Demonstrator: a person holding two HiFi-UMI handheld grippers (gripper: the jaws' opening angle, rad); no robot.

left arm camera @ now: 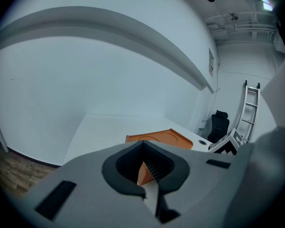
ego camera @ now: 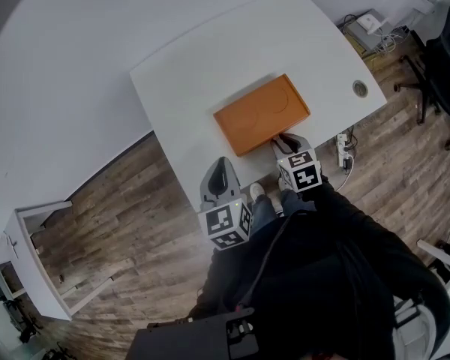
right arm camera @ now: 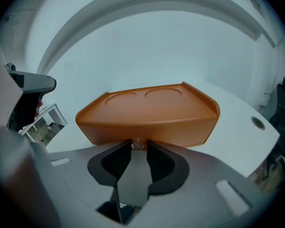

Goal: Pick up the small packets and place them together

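An orange tray point(ego camera: 262, 115) with two round hollows lies in the middle of the white table point(ego camera: 195, 58); nothing shows inside it. My right gripper point(ego camera: 286, 139) is at the tray's near edge. In the right gripper view its jaws point(right arm camera: 137, 148) stand open, and a tiny clear shiny thing point(right arm camera: 136, 144) sits at the fingertips against the orange tray's wall point(right arm camera: 147, 122); it is too small to name. My left gripper point(ego camera: 222, 163) hovers by the table's front edge, left of the tray. Its jaws point(left arm camera: 142, 145) meet at the tips with nothing held, the tray point(left arm camera: 166, 137) beyond them.
A round cable hole point(ego camera: 360, 88) is near the table's right corner. Black office chairs point(ego camera: 442, 58) and a power strip point(ego camera: 342, 150) are on the wood floor at the right. A white shelf unit point(ego camera: 30, 261) stands at the lower left.
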